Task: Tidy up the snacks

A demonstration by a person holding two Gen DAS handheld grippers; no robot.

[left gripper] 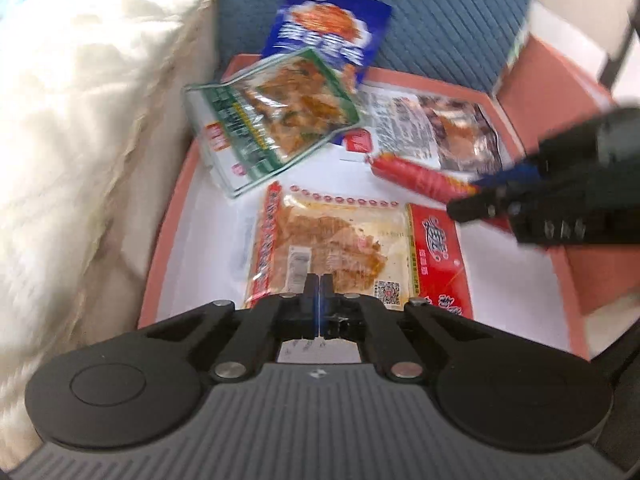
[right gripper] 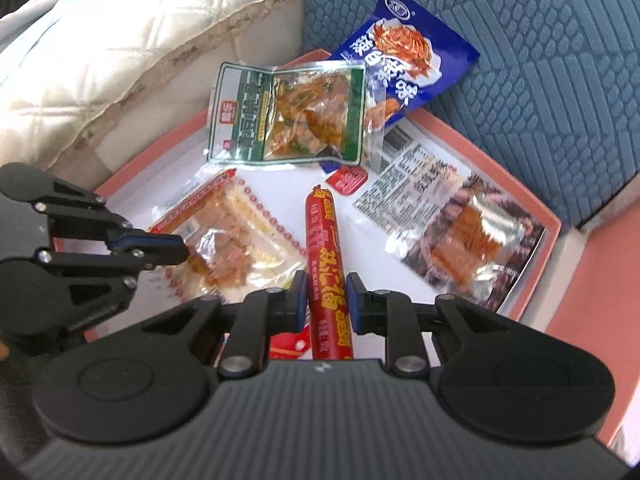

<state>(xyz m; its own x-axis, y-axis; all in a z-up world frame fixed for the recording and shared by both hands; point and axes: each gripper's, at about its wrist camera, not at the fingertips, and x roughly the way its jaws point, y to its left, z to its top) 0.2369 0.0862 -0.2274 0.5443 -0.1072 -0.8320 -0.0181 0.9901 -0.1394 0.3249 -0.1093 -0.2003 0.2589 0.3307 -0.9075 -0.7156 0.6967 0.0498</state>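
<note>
Five snacks already sit in the pink box (right gripper: 532,208); right gripper (right gripper: 323,294), slightly parted, straddles the sausage (right gripper: 324,240); left gripper (left gripper: 318,286) is pinched together over the red pack (left gripper: 352,240).

Glossy plastic film is noted on the sausage (right gripper: 326,264) and green snack pouch (right gripper: 288,114); quilted cloth on the cream cushion (right gripper: 132,40); matt tray rim (right gripper: 516,184).

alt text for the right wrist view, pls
The right claw straddles a red sausage stick lying on a pink-rimmed white tray, its fingers close on either side of it. The left claw, shut, reaches over a clear red-edged snack pack; green, blue and dark packets lie beyond.
</note>
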